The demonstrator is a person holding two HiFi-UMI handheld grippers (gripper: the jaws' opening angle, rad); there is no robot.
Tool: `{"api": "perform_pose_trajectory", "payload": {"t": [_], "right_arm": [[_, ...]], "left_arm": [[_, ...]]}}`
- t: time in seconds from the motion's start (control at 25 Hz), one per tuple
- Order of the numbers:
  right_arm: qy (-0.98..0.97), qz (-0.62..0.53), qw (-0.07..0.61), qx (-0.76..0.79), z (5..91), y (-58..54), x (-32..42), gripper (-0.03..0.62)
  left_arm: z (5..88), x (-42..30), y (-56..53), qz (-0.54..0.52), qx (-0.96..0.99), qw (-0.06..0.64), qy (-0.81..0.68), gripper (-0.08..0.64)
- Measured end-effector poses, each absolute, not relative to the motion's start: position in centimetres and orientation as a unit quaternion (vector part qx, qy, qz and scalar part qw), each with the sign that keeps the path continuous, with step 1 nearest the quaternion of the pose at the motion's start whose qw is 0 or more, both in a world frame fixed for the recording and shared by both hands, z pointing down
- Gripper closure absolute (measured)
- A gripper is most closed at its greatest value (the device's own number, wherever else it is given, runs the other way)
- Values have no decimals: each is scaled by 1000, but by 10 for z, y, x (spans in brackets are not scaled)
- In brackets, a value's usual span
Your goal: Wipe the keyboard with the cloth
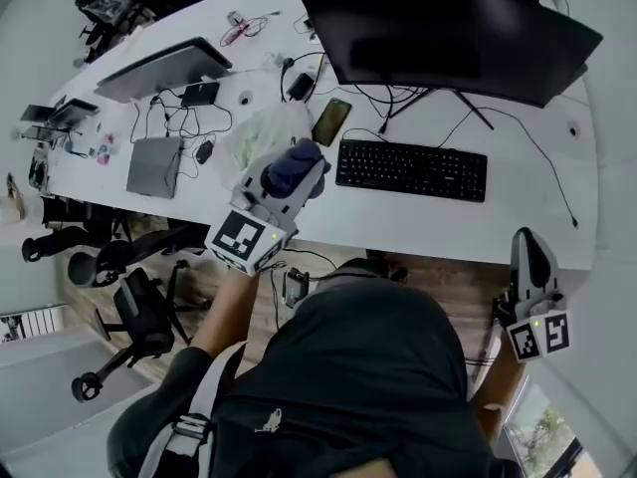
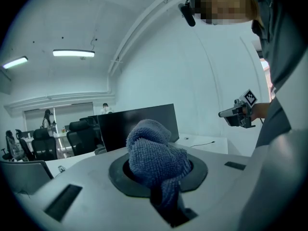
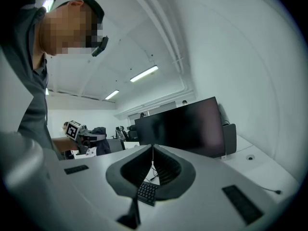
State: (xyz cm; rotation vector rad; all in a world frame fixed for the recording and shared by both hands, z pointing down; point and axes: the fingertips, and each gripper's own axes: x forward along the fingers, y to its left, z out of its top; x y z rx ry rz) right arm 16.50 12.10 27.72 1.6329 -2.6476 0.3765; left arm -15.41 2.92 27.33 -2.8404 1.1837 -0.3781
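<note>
On the white bench (image 1: 537, 202), right in front of the big dark screen (image 1: 448, 33), lies the black keyboard (image 1: 411, 169). It lies flat with its keys up. Its long side runs from left to right in the head view, along the near edge of the bench, and its right end sits a little lower in the picture than its left end. A dark phone (image 1: 330, 121) lies near its far left corner, and black wires run from the screen's stand behind it.

The left claw (image 1: 302, 169) is clenched on the blue cloth (image 2: 155, 153). The cloth is bunched up into a soft lump that sticks out past the tips of the claw, with one end hanging down between them. In the head view the lump is just beside the left end of the keyboard and not on the keys. The claw points toward the far side of the bench.

The right claw (image 3: 153, 148) is closed, with its two tips pressed together and nothing between them. Through the small gap lower down you can see part of the keyboard. In the head view this claw is off the right side of the bench, well apart from the keyboard.

Farther left on the bench are a grey laptop (image 1: 154, 165) and more wires. Black chairs (image 1: 139, 312) stand on the floor beside it.
</note>
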Motion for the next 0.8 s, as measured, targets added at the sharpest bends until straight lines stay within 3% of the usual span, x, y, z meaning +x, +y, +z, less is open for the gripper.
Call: {"api": "perform_pose_trajectory", "payload": {"t": [0.32, 0.56, 0.68, 0.8], "right_arm": [[-841, 94, 68, 528, 255, 67, 125, 581], [-844, 122, 107, 511, 270, 36, 99, 581], [-849, 128, 124, 497, 274, 15, 93, 581], [-853, 126, 145, 485, 277, 2, 90, 581]], "left_arm": [[376, -158, -60, -110, -921, -71, 367, 495], [549, -154, -112, -197, -886, -194, 373, 494], [632, -156, -96, -267, -858, -236, 370, 494], [646, -151, -30, -296, -853, -251, 349, 494]]}}
